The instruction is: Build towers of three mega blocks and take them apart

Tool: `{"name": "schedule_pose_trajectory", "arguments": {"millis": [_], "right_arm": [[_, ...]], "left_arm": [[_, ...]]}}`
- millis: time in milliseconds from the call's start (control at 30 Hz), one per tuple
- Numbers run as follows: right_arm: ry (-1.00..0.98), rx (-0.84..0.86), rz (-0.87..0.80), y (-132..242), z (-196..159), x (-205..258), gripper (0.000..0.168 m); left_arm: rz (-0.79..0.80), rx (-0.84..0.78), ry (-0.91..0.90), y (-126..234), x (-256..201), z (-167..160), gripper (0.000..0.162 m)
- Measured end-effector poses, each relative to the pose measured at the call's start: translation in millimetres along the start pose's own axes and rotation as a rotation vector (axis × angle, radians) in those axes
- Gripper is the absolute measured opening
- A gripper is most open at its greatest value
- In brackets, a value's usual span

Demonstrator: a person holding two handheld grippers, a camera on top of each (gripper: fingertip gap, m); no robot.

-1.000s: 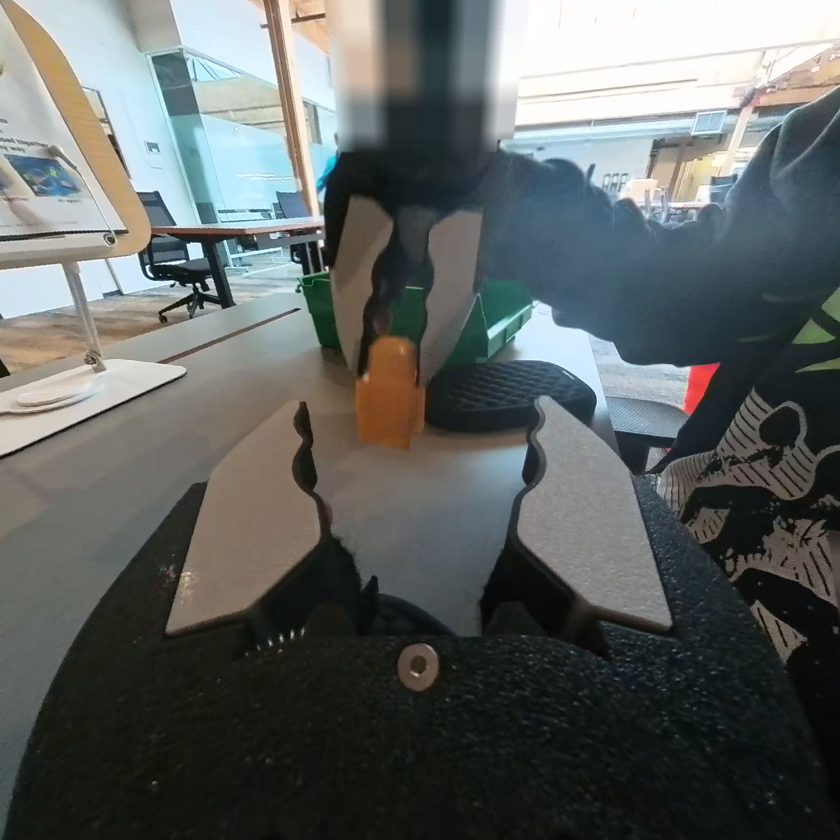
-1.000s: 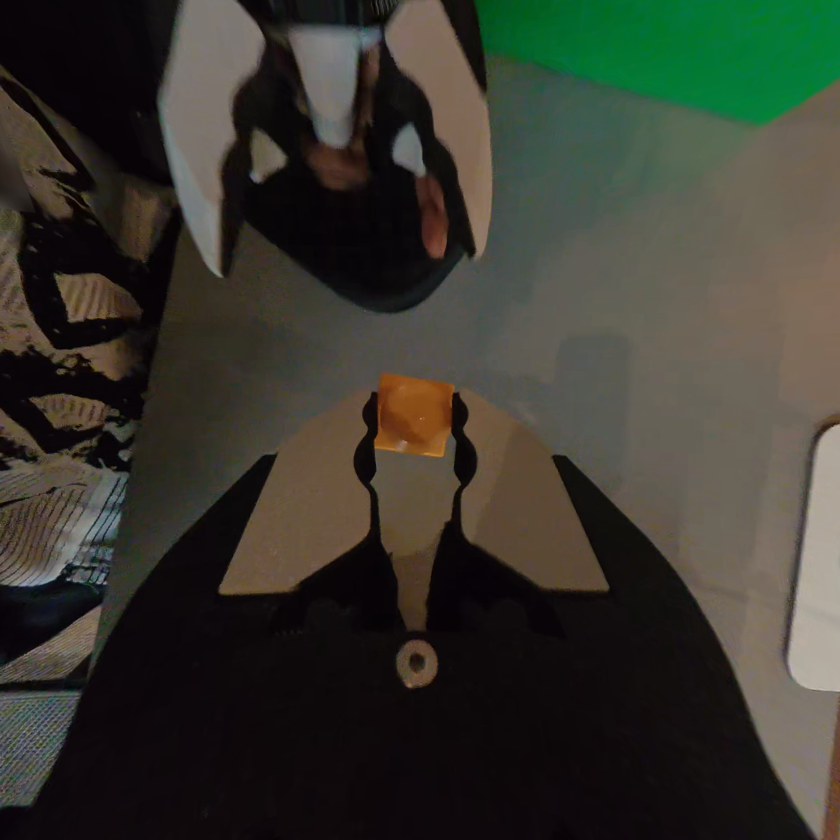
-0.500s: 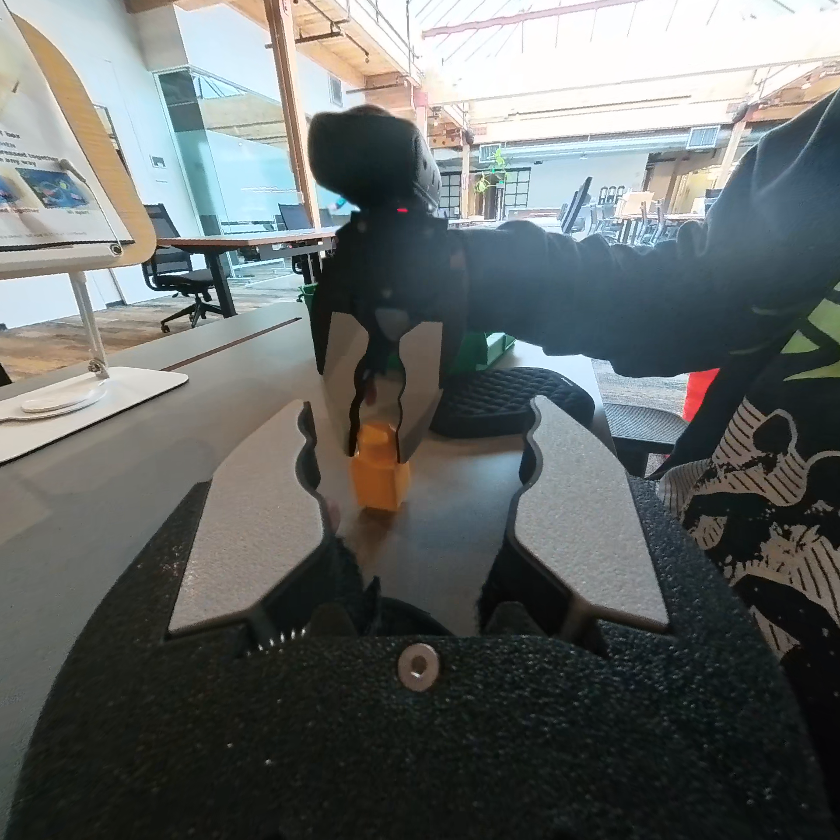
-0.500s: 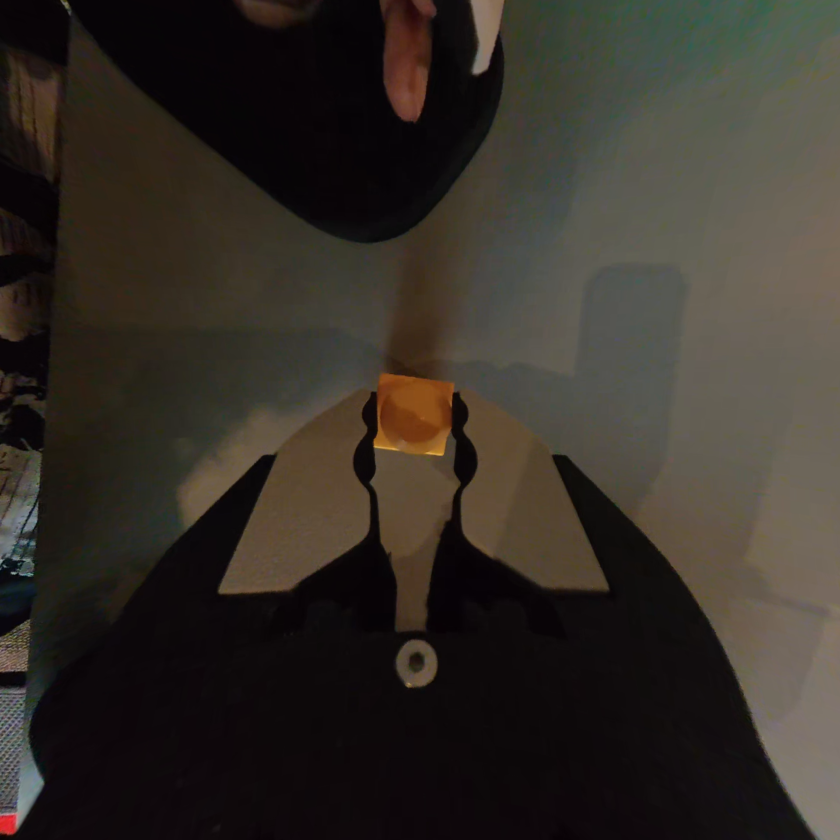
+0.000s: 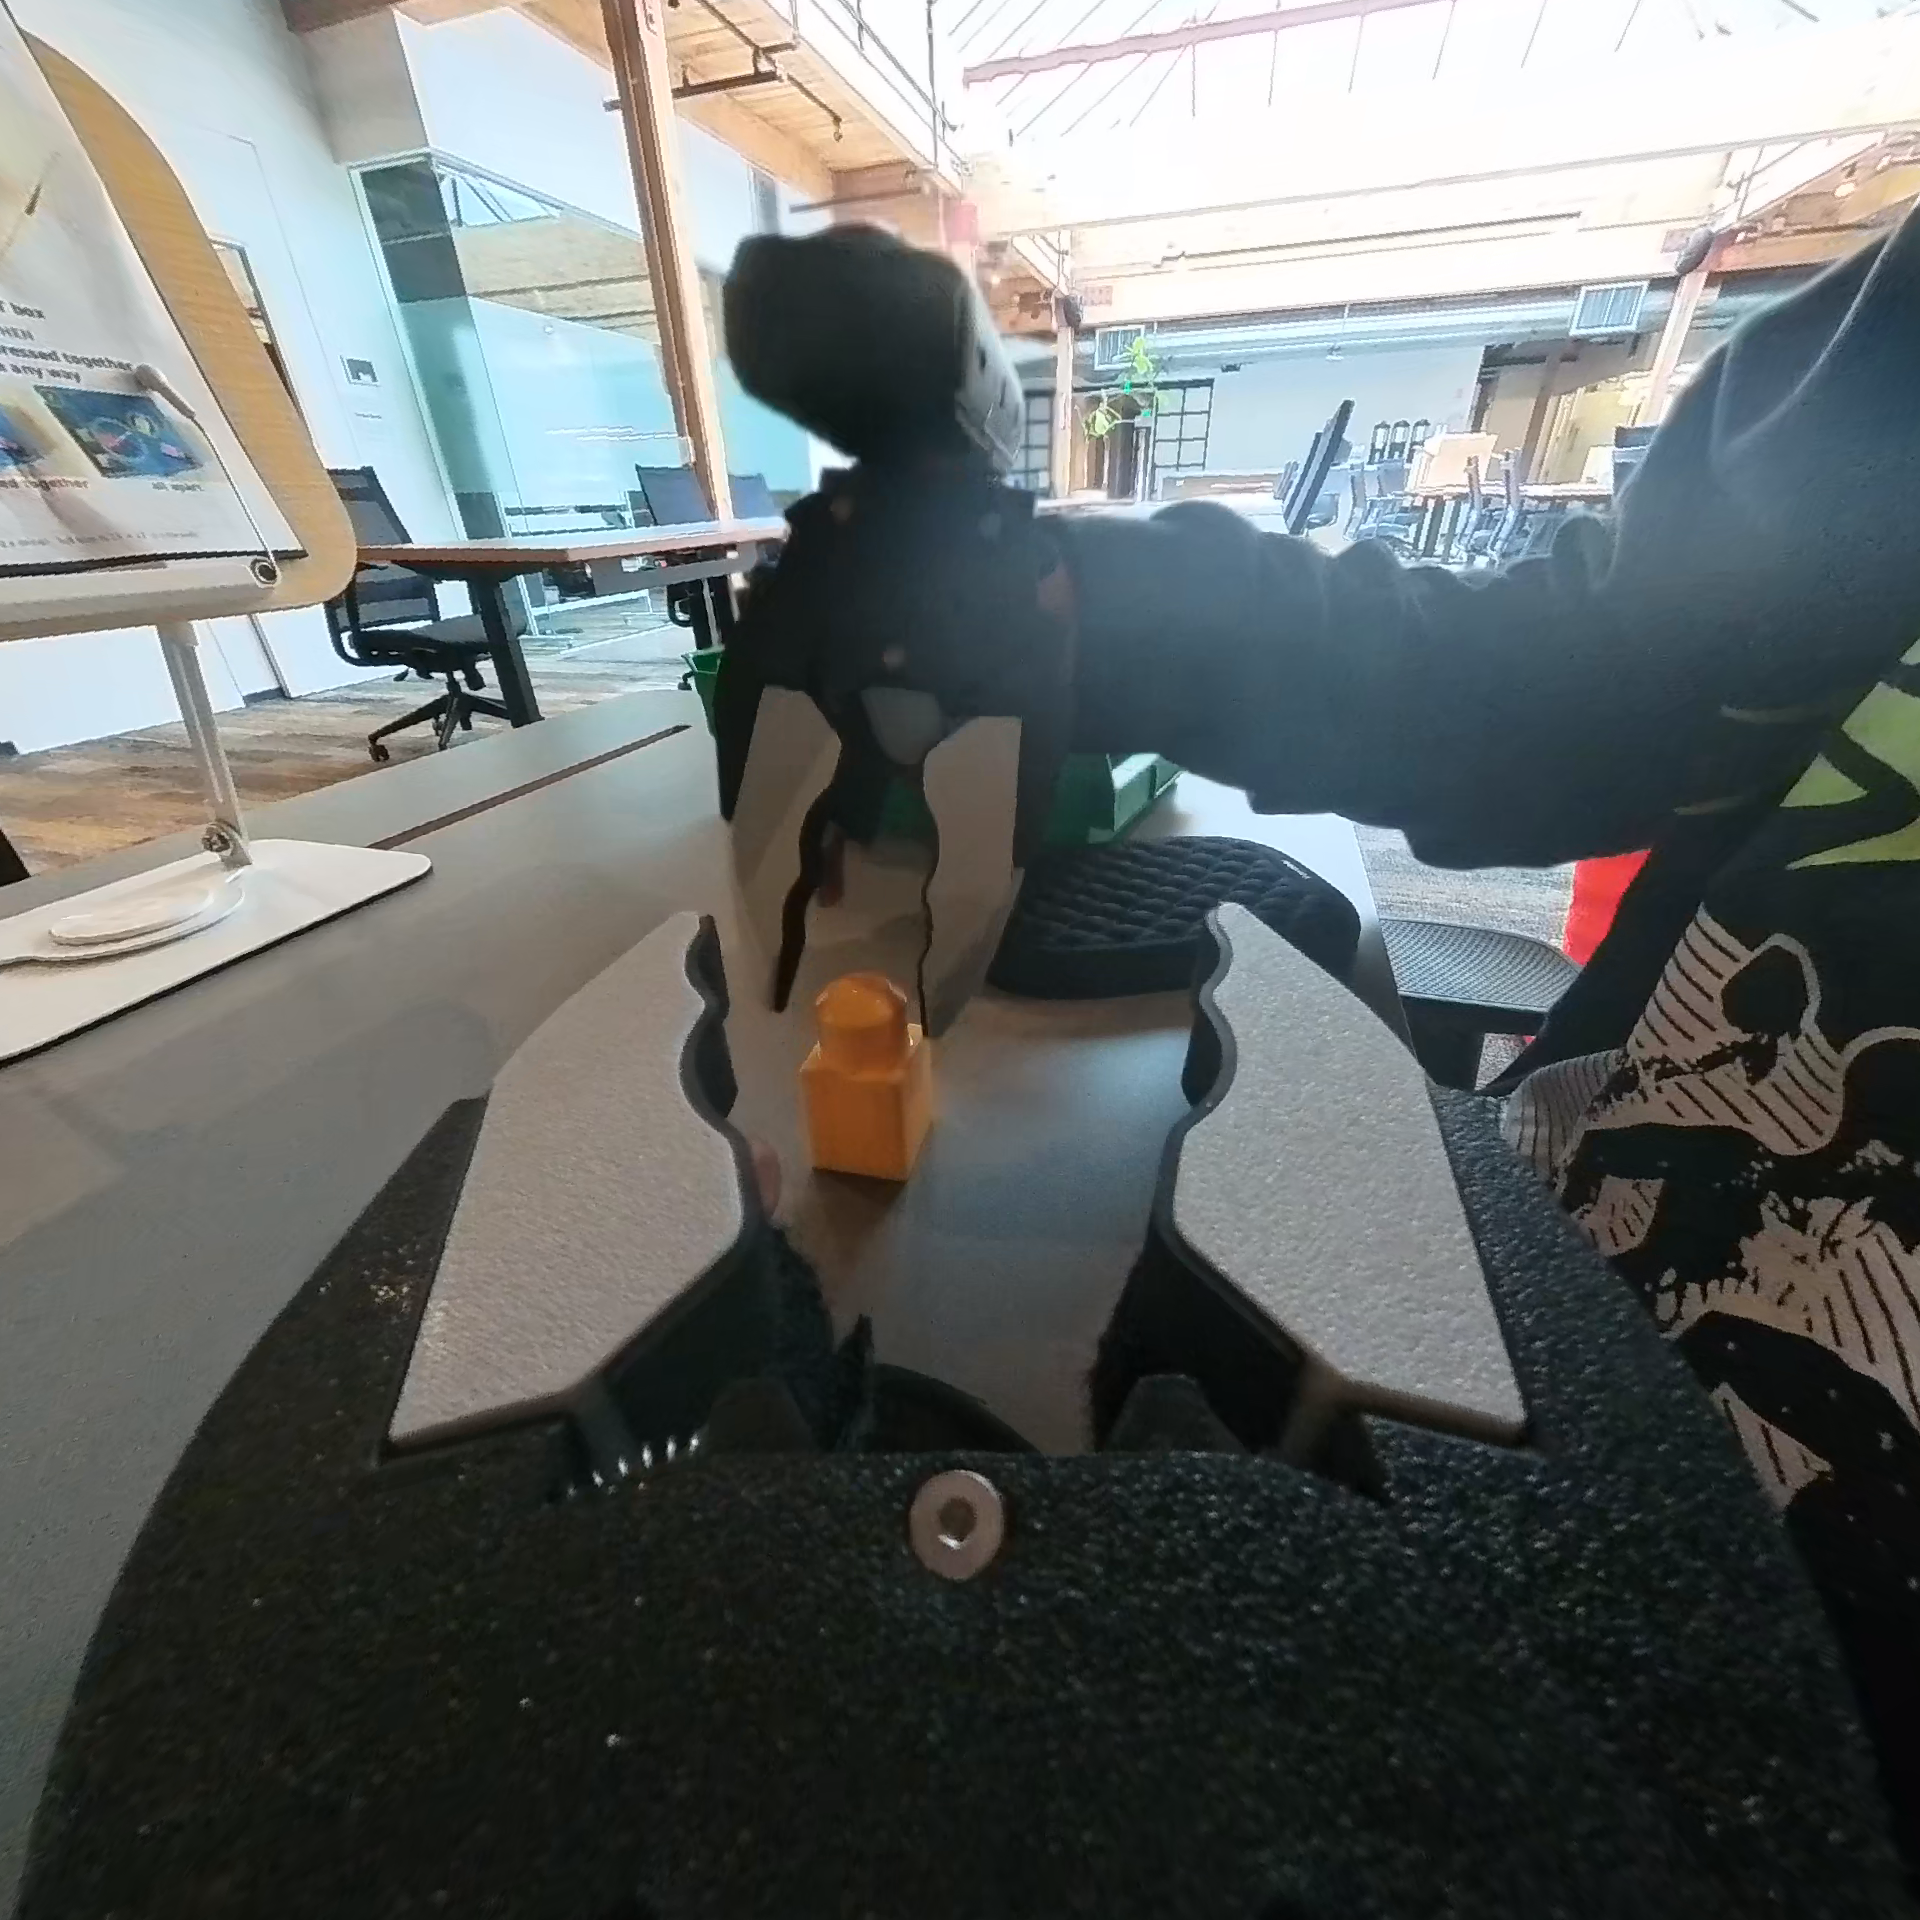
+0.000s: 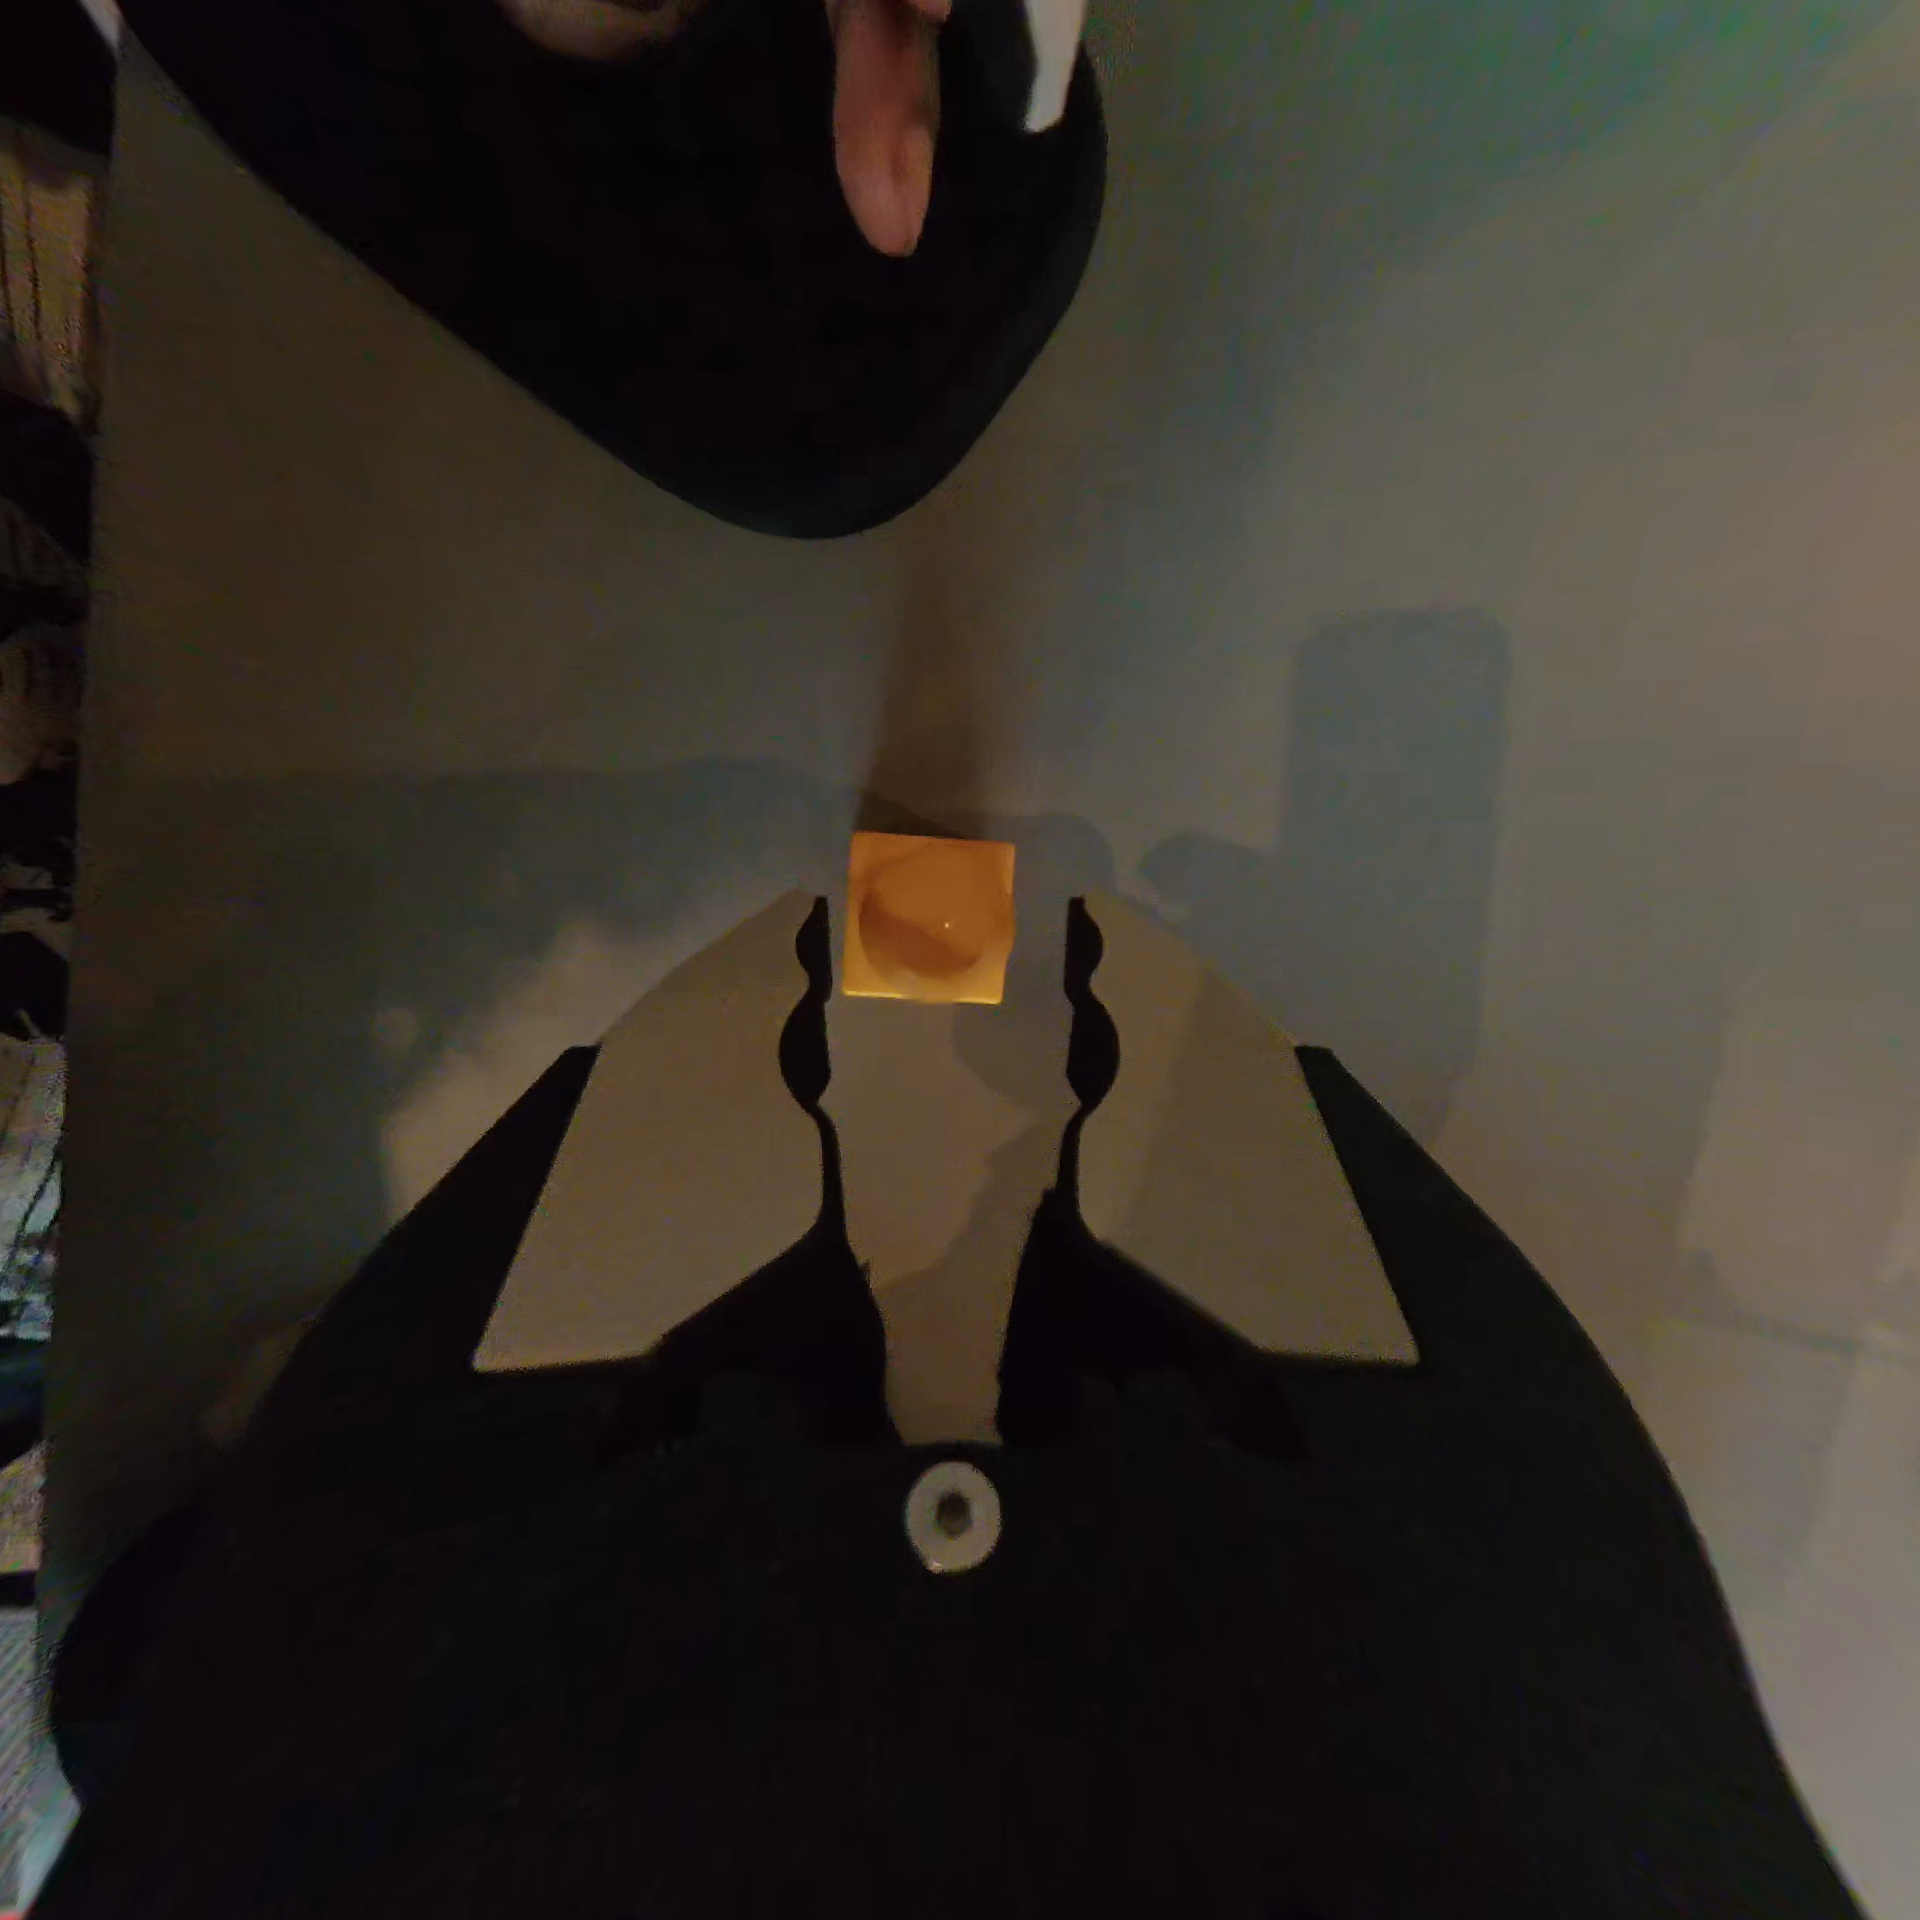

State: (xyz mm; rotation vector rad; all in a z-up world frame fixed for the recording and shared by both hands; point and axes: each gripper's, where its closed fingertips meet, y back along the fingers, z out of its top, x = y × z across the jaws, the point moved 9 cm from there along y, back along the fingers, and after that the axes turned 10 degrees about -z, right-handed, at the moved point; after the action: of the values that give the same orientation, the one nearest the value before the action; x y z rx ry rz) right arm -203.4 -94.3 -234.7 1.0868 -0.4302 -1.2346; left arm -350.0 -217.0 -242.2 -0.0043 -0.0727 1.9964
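Observation:
A single orange mega block [image 5: 868, 1091] stands upright on the grey table [image 5: 260, 1143], stud up. In the right wrist view the block [image 6: 928, 920] shows from straight above. My right gripper [image 6: 945, 904] hangs just above it, pointing down, jaws slightly open with a gap on each side of the block; it also shows in the left wrist view [image 5: 857, 966]. My left gripper [image 5: 961, 935] is wide open and empty, low over the table, with the block between and just ahead of its fingertips. Its black body [image 6: 727, 260] shows at the top of the right wrist view.
A green bin [image 5: 1101, 800] stands behind the right gripper, with a black mesh pad [image 5: 1143, 914] in front of it. A sign on a white stand [image 5: 208, 862] is at the left. A person's dark sleeve [image 5: 1403, 665] crosses from the right.
The right gripper brought the orange block down and closer to the left gripper, set it on the table, then opened and let it go. The left gripper stayed open.

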Motion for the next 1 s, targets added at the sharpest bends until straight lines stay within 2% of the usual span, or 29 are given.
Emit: {"name": "schedule_pose_trajectory", "arguments": {"millis": [33,167,333,500,700,833,933,1000], "right_arm": [[-0.018,-0.023,-0.018,5.0,-0.3,-0.3,0.043],[-0.160,-0.246,-0.139,28.4,-9.2,2.4,0.043],[-0.403,-0.546,-0.310,44.2,-43.0,11.8,0.044],[-0.516,-0.667,-0.426,50.3,-69.8,28.9,0.044],[-0.584,-0.715,-0.437,38.3,-89.0,34.7,0.043],[-0.610,-0.708,-0.410,35.4,-90.5,31.9,0.042],[-0.593,-0.680,-0.408,32.5,-88.8,32.7,0.042],[-0.574,-0.659,-0.407,30.5,-87.1,33.7,0.042]], "left_arm": [[0.001,-0.001,0.000,0.1,0.0,0.0,0.085],[0.003,-0.003,-0.001,-0.1,0.0,0.0,0.081],[0.008,0.003,0.010,-1.0,1.1,-0.3,0.079],[0.039,-0.004,0.010,-0.4,1.9,0.2,0.076],[0.126,0.014,0.016,10.6,0.8,12.5,0.076],[0.329,0.096,-0.044,53.0,2.8,48.7,0.073],[0.559,0.165,-0.051,106.8,10.1,77.0,0.069],[0.736,0.249,0.002,145.3,20.4,84.8,0.067]]}}
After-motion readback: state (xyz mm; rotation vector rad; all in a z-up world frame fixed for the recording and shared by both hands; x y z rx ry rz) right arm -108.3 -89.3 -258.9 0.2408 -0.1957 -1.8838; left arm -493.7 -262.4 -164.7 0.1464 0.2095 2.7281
